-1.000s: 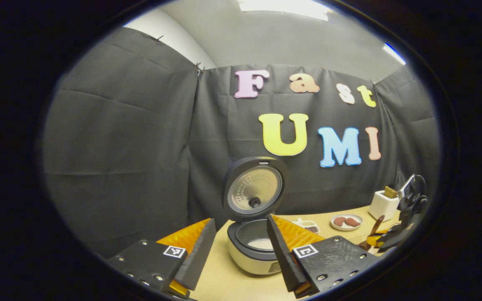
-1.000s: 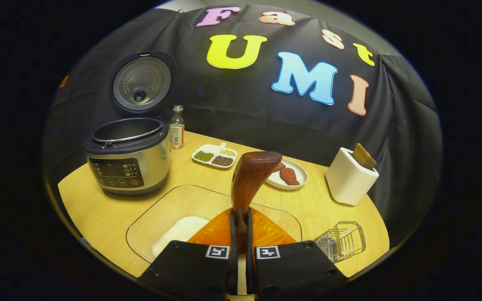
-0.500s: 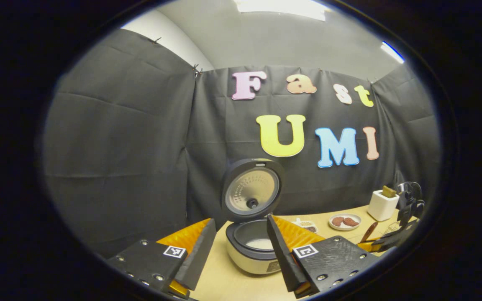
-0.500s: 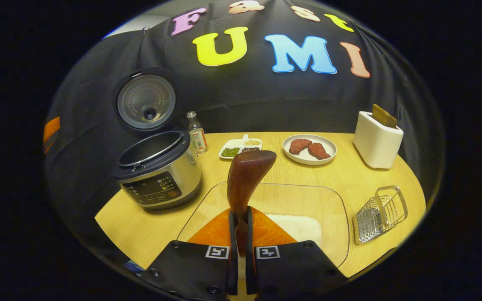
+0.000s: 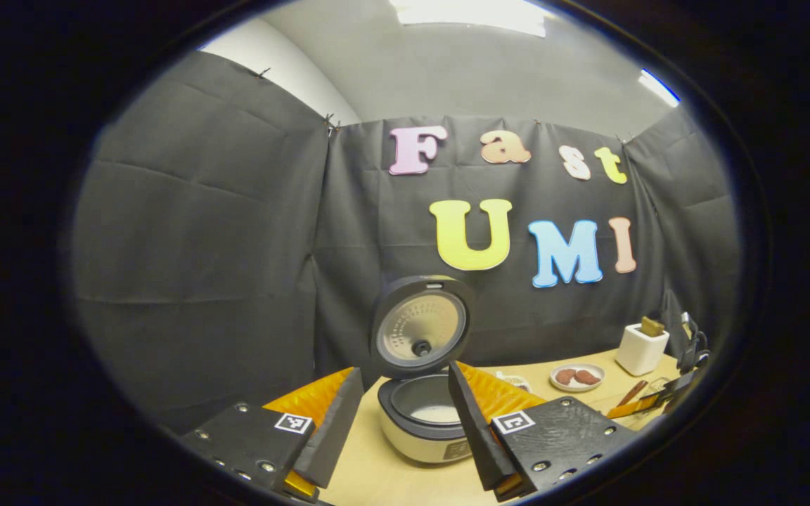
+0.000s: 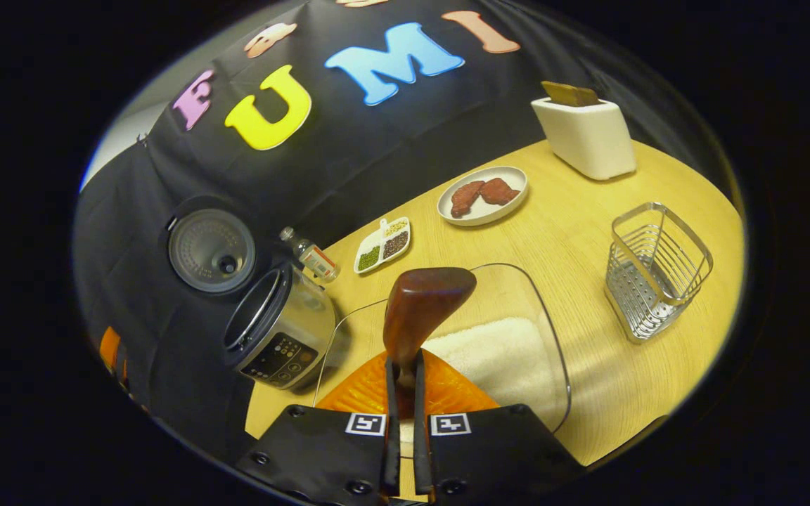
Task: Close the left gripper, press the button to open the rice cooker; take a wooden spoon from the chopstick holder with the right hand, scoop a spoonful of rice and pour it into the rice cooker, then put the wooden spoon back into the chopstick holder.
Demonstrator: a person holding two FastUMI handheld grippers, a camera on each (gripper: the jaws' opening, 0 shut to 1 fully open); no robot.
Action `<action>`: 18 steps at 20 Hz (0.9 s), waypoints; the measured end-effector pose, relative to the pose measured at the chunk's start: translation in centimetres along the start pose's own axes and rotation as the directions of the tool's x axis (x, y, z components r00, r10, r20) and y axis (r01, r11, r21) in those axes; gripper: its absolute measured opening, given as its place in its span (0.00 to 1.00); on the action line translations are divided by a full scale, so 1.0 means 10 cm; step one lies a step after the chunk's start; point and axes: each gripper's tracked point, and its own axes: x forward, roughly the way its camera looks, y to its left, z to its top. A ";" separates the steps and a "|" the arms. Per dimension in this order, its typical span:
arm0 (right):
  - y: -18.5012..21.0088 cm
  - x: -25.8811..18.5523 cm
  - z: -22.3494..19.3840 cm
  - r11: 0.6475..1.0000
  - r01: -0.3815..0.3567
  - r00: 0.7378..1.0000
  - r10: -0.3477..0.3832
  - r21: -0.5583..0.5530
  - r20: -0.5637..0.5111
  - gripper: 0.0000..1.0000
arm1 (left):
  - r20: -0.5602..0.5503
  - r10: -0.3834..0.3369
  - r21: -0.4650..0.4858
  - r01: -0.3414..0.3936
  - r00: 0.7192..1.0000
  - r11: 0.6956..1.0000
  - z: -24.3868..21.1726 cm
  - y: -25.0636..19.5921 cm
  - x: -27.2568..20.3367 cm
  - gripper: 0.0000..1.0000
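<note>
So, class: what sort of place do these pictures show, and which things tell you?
Probably a staged kitchen set in a booth: a silver rice cooker with its lid open, a clear glass dish of white rice, and a wire chopstick holder on a pale wooden table against black cloth.

I can read no text anywhere. Square black-and-white coded markers sit on the left gripper (image 5: 405,422) and right gripper (image 6: 405,404) bodies. The bottle (image 6: 310,255) label and rice cooker (image 6: 280,330) panel are too small for me to make out.
</note>
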 end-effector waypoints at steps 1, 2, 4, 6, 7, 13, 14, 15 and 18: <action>-0.04 -0.04 0.04 1.000 -0.002 1.000 0.002 0.022 0.009 0.09 | 0.002 0.002 0.001 -0.002 1.000 1.000 0.02 0.00 -0.01 0.78; -0.07 -0.08 0.09 0.999 -0.004 1.000 0.003 0.044 0.017 0.05 | 0.005 0.003 0.004 -0.003 1.000 1.000 0.03 -0.01 -0.03 0.75; -0.11 -0.16 0.18 0.996 -0.014 1.000 0.012 0.084 0.029 0.09 | 0.008 0.004 0.008 -0.004 1.000 1.000 0.06 -0.02 -0.06 0.75; -0.11 -0.23 0.29 0.993 -0.034 0.999 0.029 0.117 0.046 0.10 | 0.012 0.003 0.008 -0.003 1.000 1.000 0.07 -0.06 -0.07 0.75; -0.10 -0.27 0.34 0.990 -0.046 0.998 0.039 0.135 0.054 0.09 | 0.013 0.002 0.006 -0.002 1.000 1.000 0.07 -0.08 -0.08 0.75; 0.15 -0.43 0.63 0.963 -0.138 0.989 0.121 0.232 0.088 0.09 | 0.005 0.000 -0.012 0.000 1.000 1.000 0.01 -0.10 -0.11 0.75; 0.20 -0.44 0.66 0.960 -0.151 0.987 0.132 0.236 0.094 0.09 | 0.005 0.002 -0.014 -0.002 1.000 1.000 0.00 -0.08 -0.11 0.75; 0.27 -0.44 0.68 0.957 -0.164 0.985 0.145 0.238 0.097 0.13 | 0.005 0.004 -0.015 -0.004 1.000 1.000 0.00 -0.06 -0.11 0.75; 0.49 -0.41 0.77 0.950 -0.205 0.977 0.186 0.236 0.101 0.09 | 0.008 0.018 -0.015 -0.018 1.000 1.000 -0.01 0.04 -0.12 0.77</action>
